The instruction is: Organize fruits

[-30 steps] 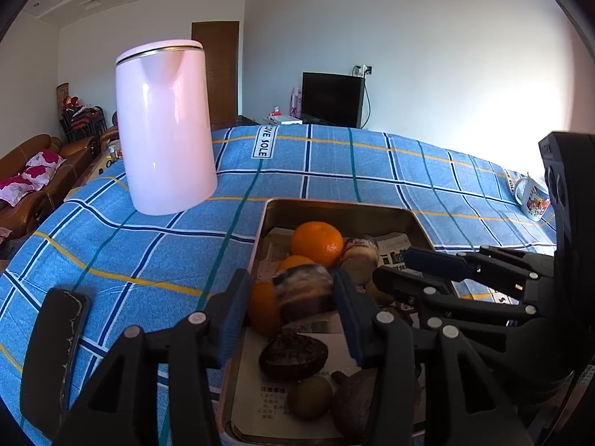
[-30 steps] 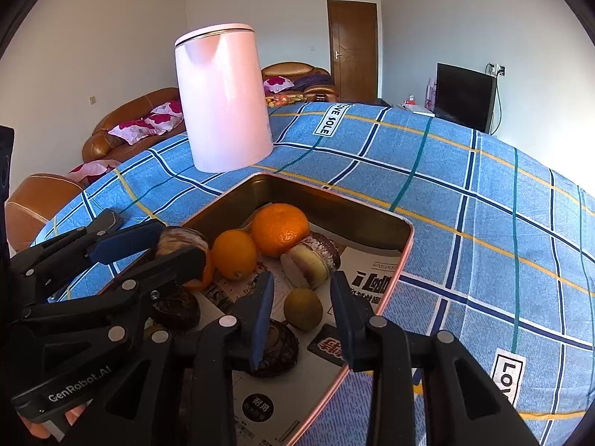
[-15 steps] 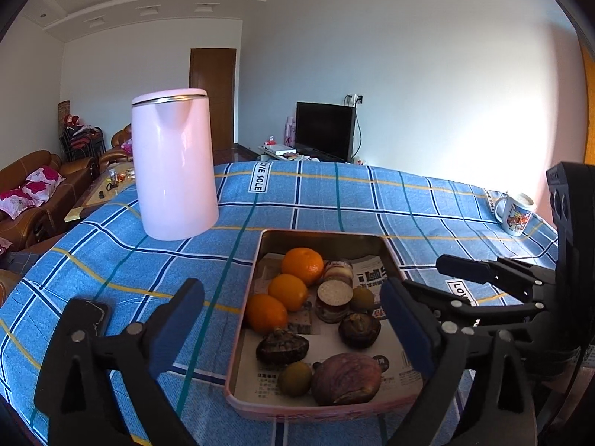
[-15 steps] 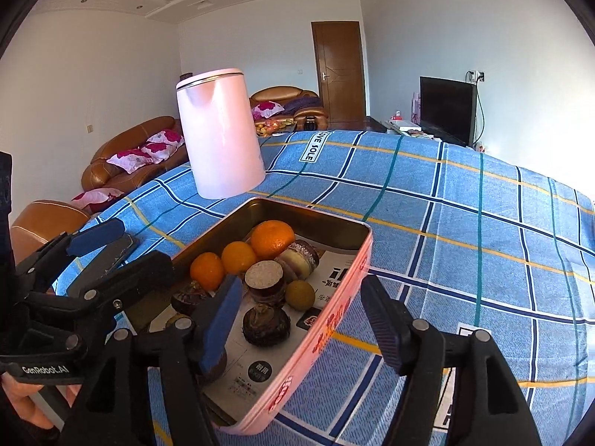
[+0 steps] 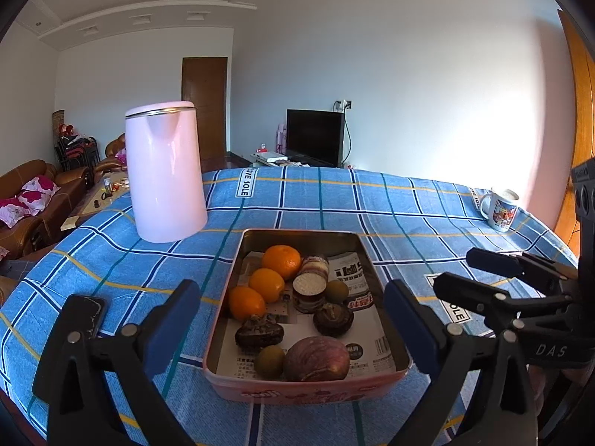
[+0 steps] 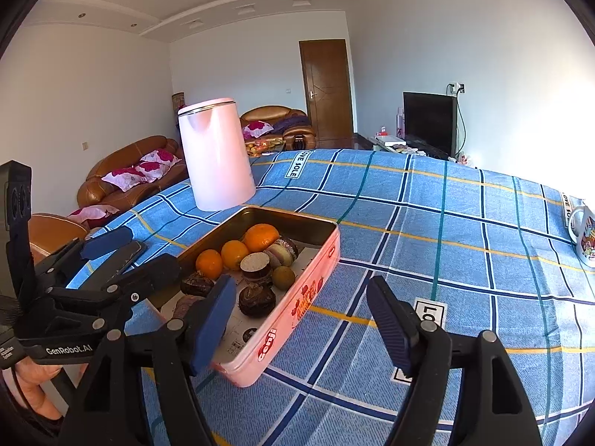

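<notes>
The pink rectangular metal tin (image 5: 308, 390) of fruit sits on the blue checked worktop (image 5: 409, 219), beyond and between the left gripper (image 5: 292, 329)'s wide-spread, empty fingers (image 5: 171, 323). The right gripper (image 6: 301, 323) gapes equally wide, the tin left of it. Inside lie three round oranges (image 5: 281, 261) and two small green fruits (image 5: 269, 362).

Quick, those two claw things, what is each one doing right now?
Left gripper: open, holding nothing, above the tin.
Right gripper: open, holding nothing.
</notes>
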